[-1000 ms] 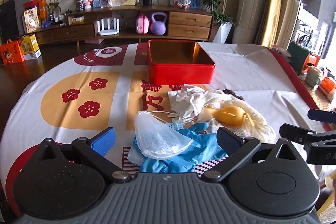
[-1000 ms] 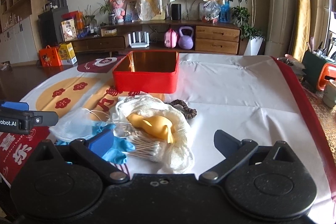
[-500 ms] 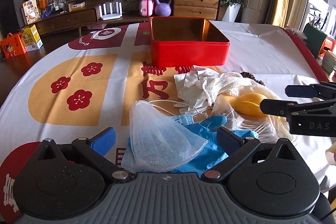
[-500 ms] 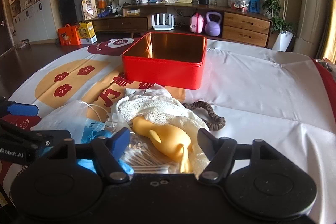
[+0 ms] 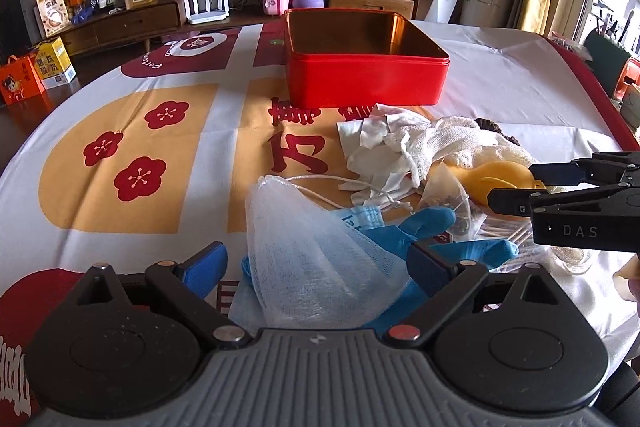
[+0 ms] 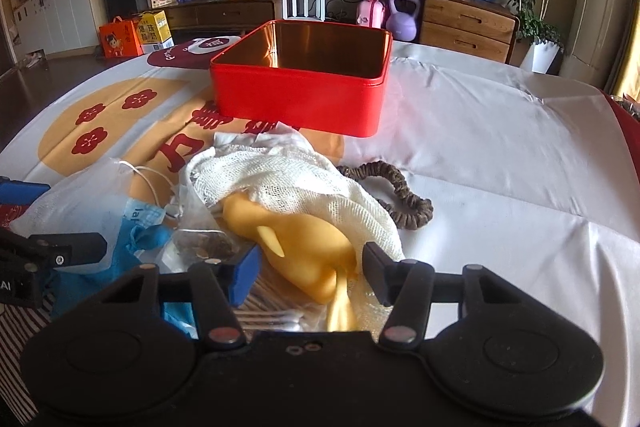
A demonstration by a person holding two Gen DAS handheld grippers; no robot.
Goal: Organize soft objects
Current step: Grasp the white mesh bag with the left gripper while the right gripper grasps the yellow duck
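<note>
A pile of soft things lies on the tablecloth in front of an open red tin (image 5: 362, 67) (image 6: 304, 87). My left gripper (image 5: 316, 263) is open around a white mesh pouch (image 5: 304, 251) that lies on a blue glove (image 5: 448, 247). My right gripper (image 6: 310, 267) is open around a yellow rubber toy (image 6: 296, 247) (image 5: 496, 179), partly under a cream net cloth (image 6: 280, 179). A brown scrunchie (image 6: 400, 195) lies right of the pile. A white cloth (image 5: 380, 147) lies nearer the tin.
A tea bag (image 6: 208, 247), cotton swabs (image 6: 272, 311) and a blue face mask (image 6: 140, 219) lie in the pile. The round table's red edge (image 5: 592, 99) runs along the right. A wooden sideboard (image 5: 240, 7) stands behind the table.
Both grippers have moved forward and down over the pile. The left jaws now flank the mesh pouch, and the right jaws have narrowed around the yellow toy.
</note>
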